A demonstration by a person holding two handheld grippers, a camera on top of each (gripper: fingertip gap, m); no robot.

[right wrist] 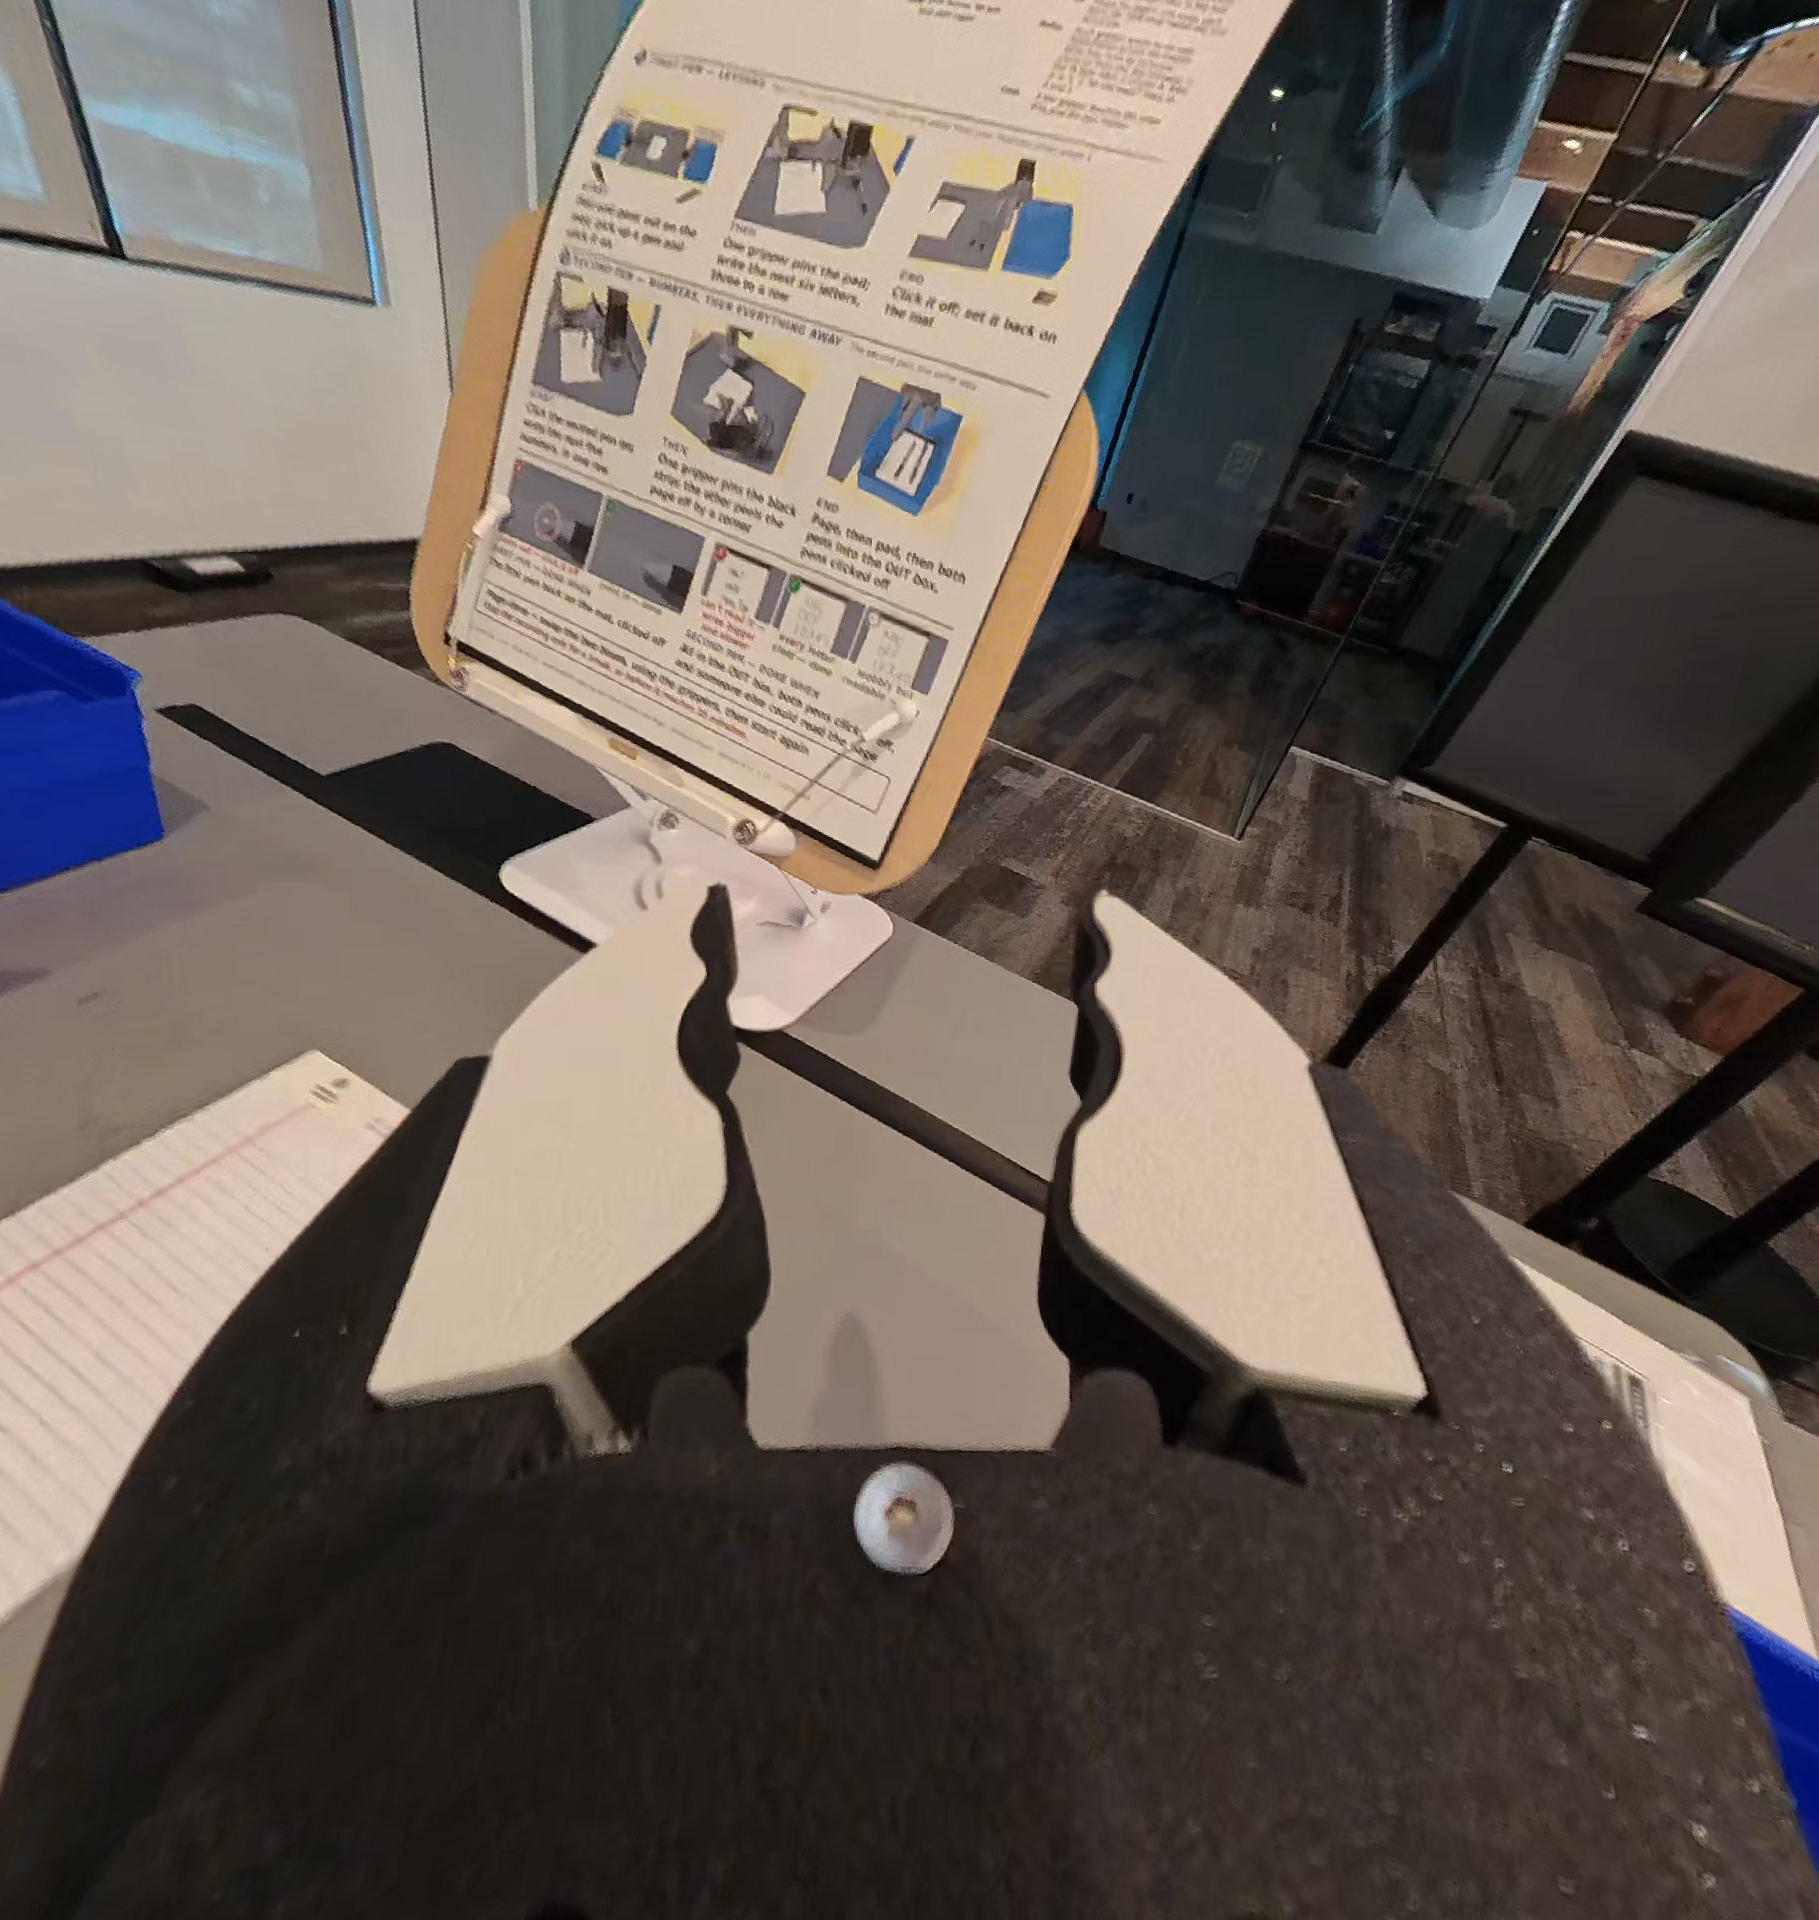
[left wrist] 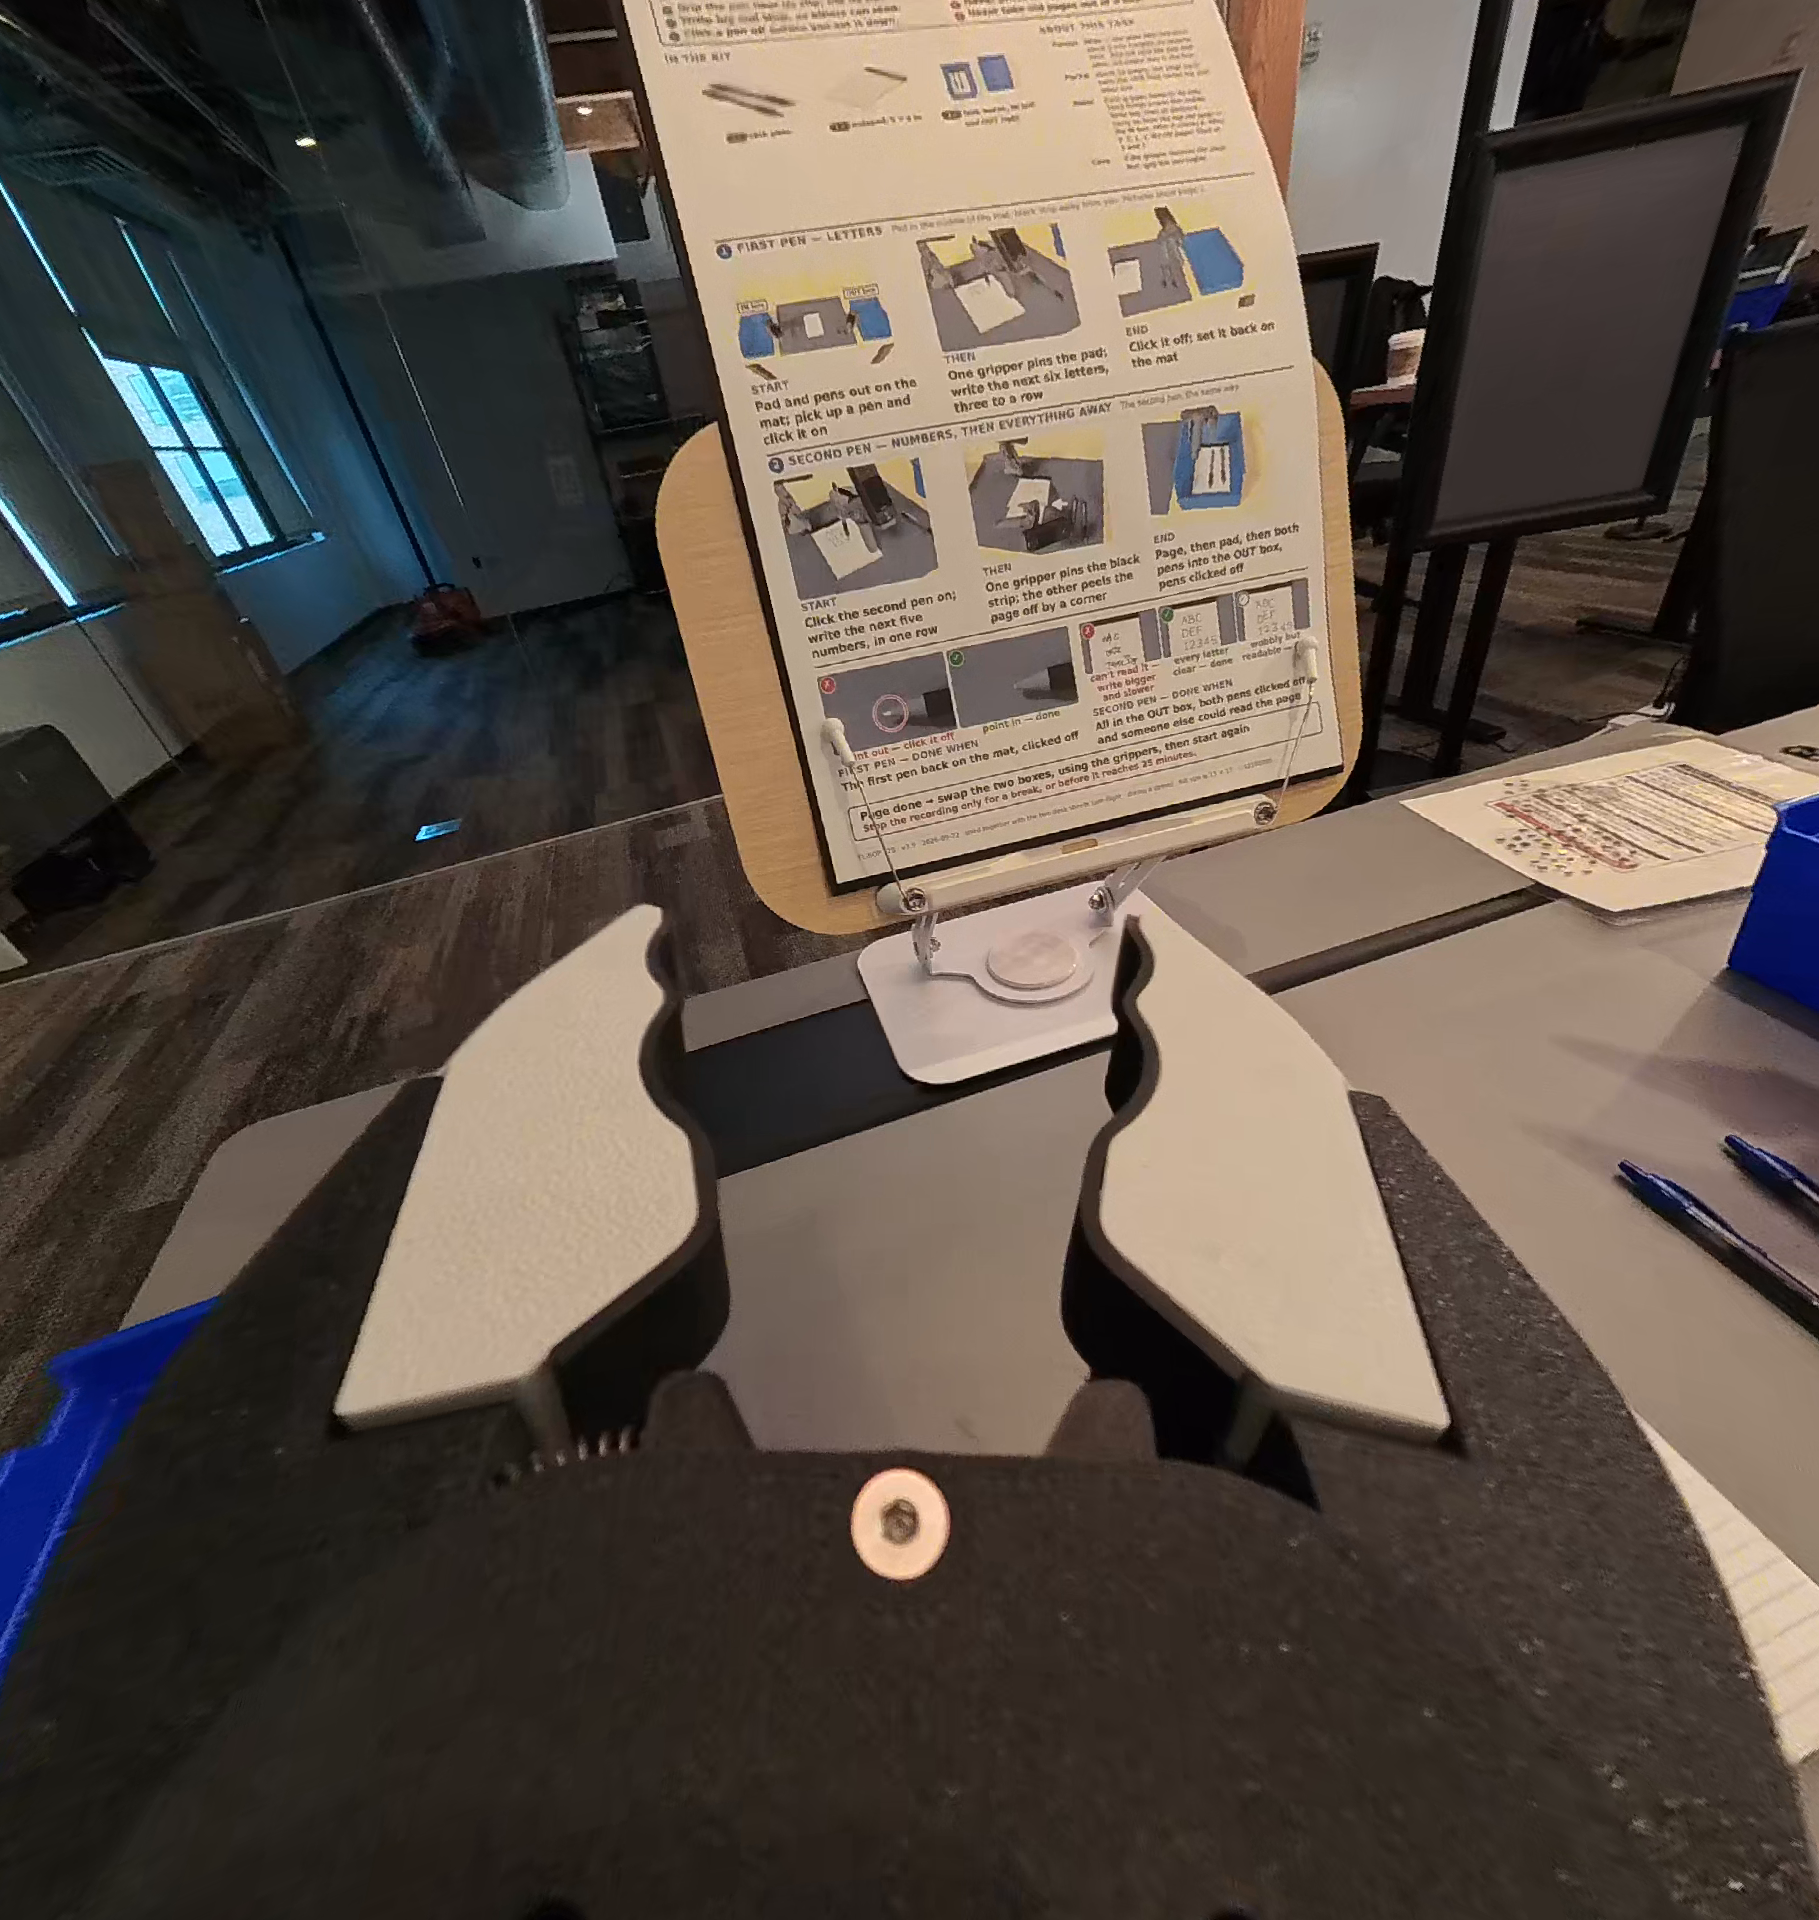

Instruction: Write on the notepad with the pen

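Both wrist views toward shared instruction stand (left wrist: 998, 499) (right wrist: 770, 468)

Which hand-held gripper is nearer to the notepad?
Probably the right hand-held gripper: the notepad lies just to its left. From the left hand-held gripper, only an edge shows, lower right.

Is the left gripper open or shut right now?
Open: the left gripper shows a wide gap between its fingers, with nothing held.
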